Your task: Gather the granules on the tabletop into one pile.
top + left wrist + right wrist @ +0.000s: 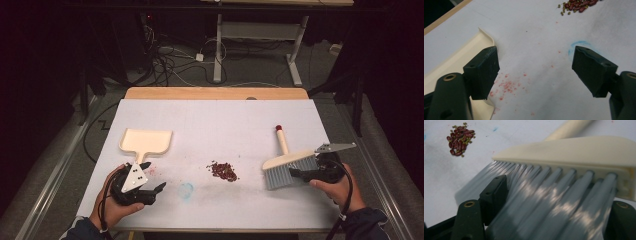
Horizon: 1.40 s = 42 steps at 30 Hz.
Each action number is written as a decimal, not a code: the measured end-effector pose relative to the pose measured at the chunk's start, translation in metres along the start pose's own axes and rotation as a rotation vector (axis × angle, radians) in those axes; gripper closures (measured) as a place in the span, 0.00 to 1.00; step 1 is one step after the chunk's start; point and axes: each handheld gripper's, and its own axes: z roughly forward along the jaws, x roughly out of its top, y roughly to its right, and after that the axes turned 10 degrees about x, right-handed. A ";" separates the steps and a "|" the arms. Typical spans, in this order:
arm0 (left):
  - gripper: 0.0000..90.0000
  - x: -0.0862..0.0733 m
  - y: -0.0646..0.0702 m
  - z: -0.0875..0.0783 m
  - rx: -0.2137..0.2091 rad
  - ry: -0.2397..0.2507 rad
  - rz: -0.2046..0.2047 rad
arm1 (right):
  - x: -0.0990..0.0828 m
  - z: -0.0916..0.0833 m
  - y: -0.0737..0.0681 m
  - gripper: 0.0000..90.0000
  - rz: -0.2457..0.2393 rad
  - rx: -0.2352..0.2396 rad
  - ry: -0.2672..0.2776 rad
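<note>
Cream plastic and grey bristles make up the brush [289,162], which lies flat at the right of the white table [225,120], its handle pointing to the far side and its bristles fanned toward the near edge. The right gripper [300,173] sits right at those bristles with its jaws spread wide; in the right gripper view the grey tufts run between the two black jaws, but the pads do not look pressed on them, so I judge nothing is held yet.

The brush looks light. Its back and handle are stiff, while the bristles are soft and will bend and slip out of a pinch, so they make a poor place to grip. The handle, or the hard cream back, gives a firmer hold and lets the bristles sweep freely.

To the left of the brush, near the middle of the table, lies a small heap of red beans [223,170], loose and ready to scatter at a rough stroke.

At the near left, the left gripper [150,192] rests with jaws wide apart and nothing between them, just beside the handle of the cream dustpan [146,141]. That pan also looks light and rigid, and its short handle is the obvious grip.
</note>
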 end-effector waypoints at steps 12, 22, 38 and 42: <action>0.23 0.003 0.000 -0.001 0.013 0.007 0.003 | 0.004 -0.011 -0.014 0.26 0.001 -0.102 0.034; 0.23 0.002 -0.002 0.000 0.038 0.002 -0.005 | -0.007 -0.014 -0.013 0.21 0.048 -0.332 -0.004; 0.23 0.004 0.001 0.002 0.028 0.003 0.004 | 0.023 -0.017 -0.032 0.33 -0.156 -0.386 0.128; 0.23 0.006 0.002 0.005 0.024 -0.008 0.018 | 0.039 0.024 -0.015 0.37 -0.183 -0.357 0.013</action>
